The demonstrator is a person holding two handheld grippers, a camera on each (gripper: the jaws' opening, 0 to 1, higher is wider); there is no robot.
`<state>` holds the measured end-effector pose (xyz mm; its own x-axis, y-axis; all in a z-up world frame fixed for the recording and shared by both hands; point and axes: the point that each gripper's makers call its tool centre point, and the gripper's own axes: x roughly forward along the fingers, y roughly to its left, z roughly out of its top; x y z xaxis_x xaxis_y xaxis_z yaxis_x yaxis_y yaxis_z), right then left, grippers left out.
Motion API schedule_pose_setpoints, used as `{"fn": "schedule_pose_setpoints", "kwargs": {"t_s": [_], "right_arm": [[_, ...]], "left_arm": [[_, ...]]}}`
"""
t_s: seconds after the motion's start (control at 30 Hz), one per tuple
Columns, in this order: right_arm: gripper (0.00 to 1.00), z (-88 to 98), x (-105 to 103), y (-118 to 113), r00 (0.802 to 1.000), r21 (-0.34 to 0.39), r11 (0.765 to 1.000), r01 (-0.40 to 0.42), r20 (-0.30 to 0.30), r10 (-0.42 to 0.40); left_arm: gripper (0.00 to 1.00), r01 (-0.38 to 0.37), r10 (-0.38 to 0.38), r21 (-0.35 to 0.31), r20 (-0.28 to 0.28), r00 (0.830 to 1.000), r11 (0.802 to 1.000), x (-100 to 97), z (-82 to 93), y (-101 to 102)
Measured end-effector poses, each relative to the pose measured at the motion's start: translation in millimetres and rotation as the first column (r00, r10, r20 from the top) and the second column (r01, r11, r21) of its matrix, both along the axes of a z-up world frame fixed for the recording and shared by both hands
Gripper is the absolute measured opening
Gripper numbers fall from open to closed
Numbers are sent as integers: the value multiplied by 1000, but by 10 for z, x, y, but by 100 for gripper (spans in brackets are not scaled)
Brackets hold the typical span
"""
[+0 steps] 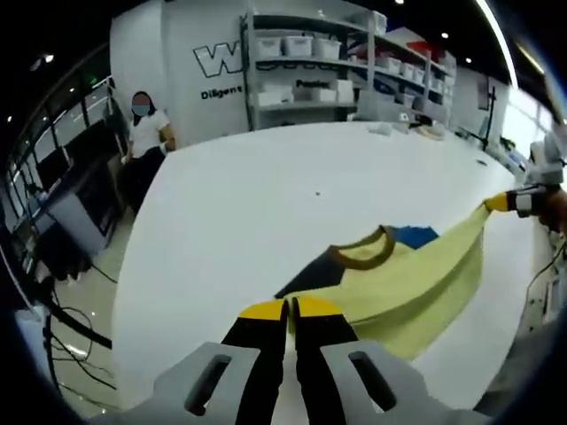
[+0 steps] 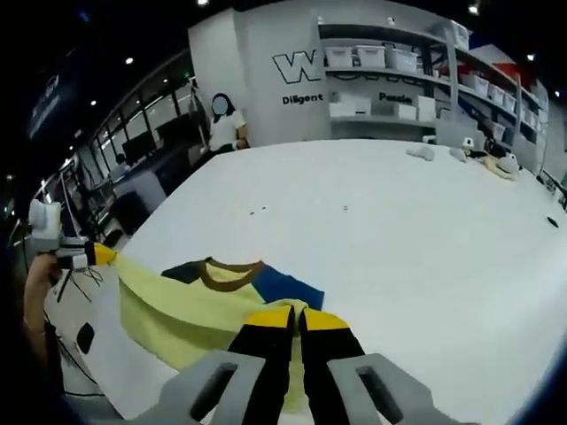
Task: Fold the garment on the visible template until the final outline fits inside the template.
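while both grippers pinch the shirt (image 1: 416,283), it hangs stretched between them over the white table (image 1: 266,204). left gripper (image 1: 291,308) has its jaws pressed together on the yellow hem, right gripper (image 2: 298,315) the same on the opposite edge. shirt is pale yellow with a brown collar (image 1: 363,251), dark sleeve and blue sleeve, lower part lying on the table near the front edge. template outline probably hidden under cloth, can't tell. shelves (image 2: 399,80) with bins stand along the back wall, person (image 2: 226,124) beside the table's far corner.
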<state>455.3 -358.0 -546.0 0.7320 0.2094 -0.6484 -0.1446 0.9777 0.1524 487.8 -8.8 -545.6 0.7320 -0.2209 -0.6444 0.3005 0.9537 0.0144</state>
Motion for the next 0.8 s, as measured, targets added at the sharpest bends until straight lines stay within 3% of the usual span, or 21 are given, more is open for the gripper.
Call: {"fn": "schedule_pose_setpoints", "kwargs": {"t_s": [0.37, 0.8], "right_arm": [[0, -267, 354, -26, 1000, -2, 1000, 30, 7, -30], [0, -743, 561, -38, 999, -76, 997, 6, -51, -10]], "left_arm": [[0, -28, 28, -8, -34, 999, 1000, 312, -331, 20], [0, -72, 69, -41, -74, 995, 997, 490, -788, 84]]}}
